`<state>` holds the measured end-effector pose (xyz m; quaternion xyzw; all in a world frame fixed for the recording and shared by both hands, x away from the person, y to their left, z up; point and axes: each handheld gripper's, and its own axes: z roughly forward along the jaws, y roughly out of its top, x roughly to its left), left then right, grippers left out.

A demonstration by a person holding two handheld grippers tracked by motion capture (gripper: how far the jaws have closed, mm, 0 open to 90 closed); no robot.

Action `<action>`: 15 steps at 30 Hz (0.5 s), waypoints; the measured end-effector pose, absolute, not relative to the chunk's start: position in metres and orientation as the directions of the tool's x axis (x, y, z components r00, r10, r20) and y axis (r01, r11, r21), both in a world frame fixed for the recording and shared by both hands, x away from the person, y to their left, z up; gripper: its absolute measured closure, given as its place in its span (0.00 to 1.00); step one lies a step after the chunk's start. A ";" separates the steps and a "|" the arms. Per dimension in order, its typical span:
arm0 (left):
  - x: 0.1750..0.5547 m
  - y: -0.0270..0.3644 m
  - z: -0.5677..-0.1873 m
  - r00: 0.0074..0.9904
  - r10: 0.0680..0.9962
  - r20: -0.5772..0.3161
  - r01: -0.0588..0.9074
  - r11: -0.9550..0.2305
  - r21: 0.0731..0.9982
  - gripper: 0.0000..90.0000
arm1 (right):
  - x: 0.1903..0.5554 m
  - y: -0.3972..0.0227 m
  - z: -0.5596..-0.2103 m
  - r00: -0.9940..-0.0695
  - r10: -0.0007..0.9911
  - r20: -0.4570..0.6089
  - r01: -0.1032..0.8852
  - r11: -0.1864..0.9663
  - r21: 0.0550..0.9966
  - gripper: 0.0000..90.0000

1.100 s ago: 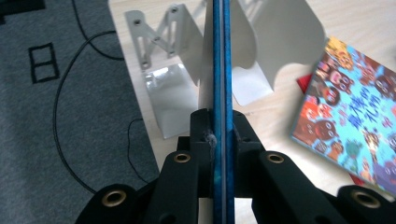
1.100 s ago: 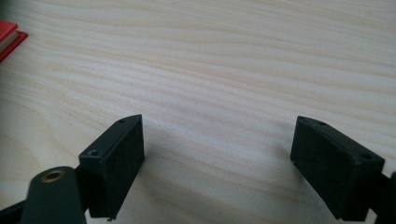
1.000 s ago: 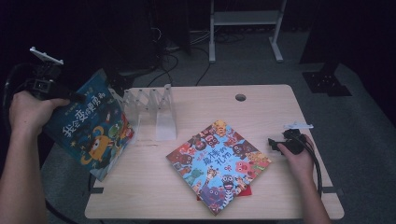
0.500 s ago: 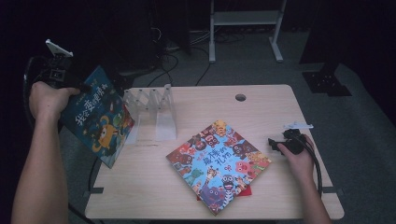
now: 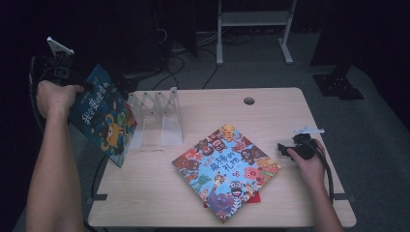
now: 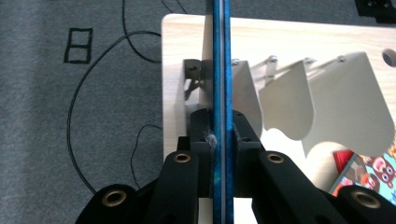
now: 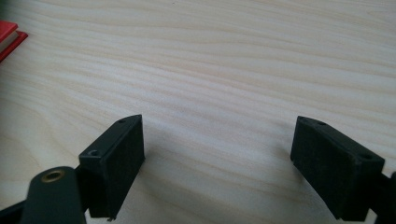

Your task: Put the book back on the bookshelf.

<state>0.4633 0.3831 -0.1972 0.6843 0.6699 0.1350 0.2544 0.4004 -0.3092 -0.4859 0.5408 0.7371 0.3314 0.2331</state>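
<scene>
- While clamped edge-on in the left gripper (image 5: pixel 62 72): blue picture book (image 5: pixel 104 116), held off the left edge of the tabletop (image 5: pixel 270 104), tilted, lower corner hanging beside the white file rack (image 5: pixel 157 116). Jaws nearly shut, pads pressed on both covers.
- Seen along the left gripper (image 6: pixel 219 140): blue picture book (image 6: pixel 219 56) on edge, thin spine aimed at the end slot of the white file rack (image 6: pixel 299 93), next to the first divider.
- Right gripper (image 5: pixel 299 149): resting at the right of the tabletop, jaws wide apart, nothing between them; bare wood grain under the pads (image 7: pixel 116 158).
- Risk, likely: thin glossy cover sliding in the narrow grip, book pivoting about the pads as its free corner drops.
- Risk, likely: lower corner catching a divider top instead of entering the slot, pushing the light rack along the smooth tabletop.
- Risk, possible: book missing the tabletop edge and falling to the grey carpet (image 6: pixel 70 116).
- Materials: book, slim, stiff, glossy, cartoon print. Rack, white sheet dividers with rounded tops, joined at the back by a crossing lattice. Tabletop, pale wood-grain laminate with a round cable hole (image 5: pixel 249 101).
- Also present: second cartoon-covered book (image 5: pixel 225 169) flat mid-tabletop, red book (image 5: pixel 256 197) beneath it.
</scene>
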 end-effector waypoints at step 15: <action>0.461 0.381 -0.198 0.084 0.991 -0.107 0.849 -0.015 0.528 0.87 | 0.400 -0.309 -0.486 -0.307 0.952 0.014 0.642 0.196 0.741 0.18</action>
